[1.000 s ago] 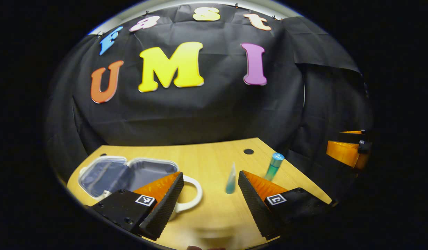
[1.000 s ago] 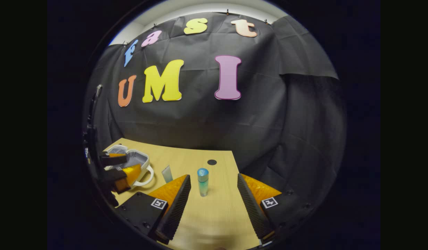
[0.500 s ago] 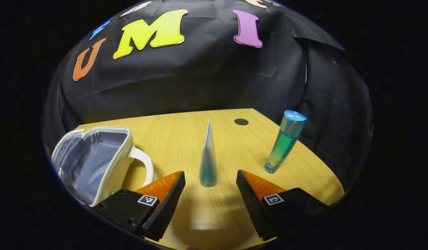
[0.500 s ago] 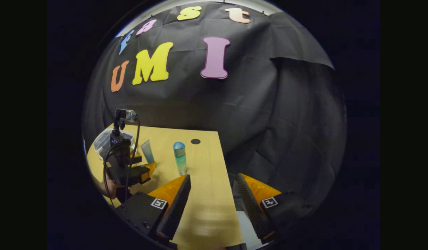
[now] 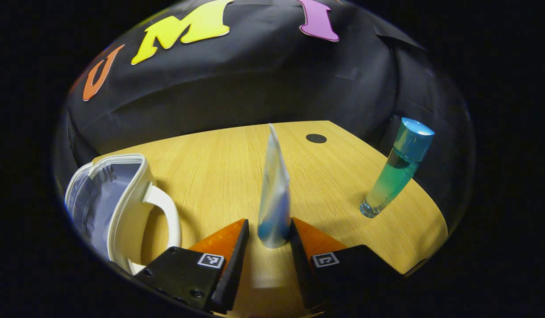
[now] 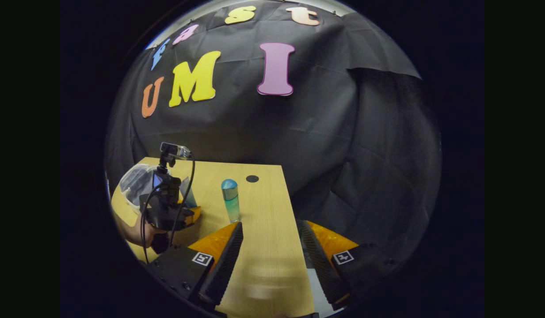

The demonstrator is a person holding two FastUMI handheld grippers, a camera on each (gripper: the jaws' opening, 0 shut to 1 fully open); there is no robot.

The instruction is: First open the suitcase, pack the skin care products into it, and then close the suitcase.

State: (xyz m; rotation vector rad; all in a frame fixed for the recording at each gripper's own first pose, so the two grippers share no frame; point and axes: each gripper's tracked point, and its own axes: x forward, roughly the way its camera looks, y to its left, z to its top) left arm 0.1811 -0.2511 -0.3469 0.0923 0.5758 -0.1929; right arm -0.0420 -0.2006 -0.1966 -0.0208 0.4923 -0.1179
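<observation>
We see a dim booth lit from above: the pale wooden tabletop (image 5: 219, 163) glows warm while the surroundings fall to black. The tall blue-green translucent bottle (image 5: 396, 170) throws a soft shadow leftward, and the white soft-sided suitcase (image 5: 117, 203) darkens the wood beside its handle. Fisheye bending curves the tabletop's edges strongly. Nearest the lens the wood smears, perhaps from motion. The left claw (image 6: 184, 212) looks small and murky.
</observation>
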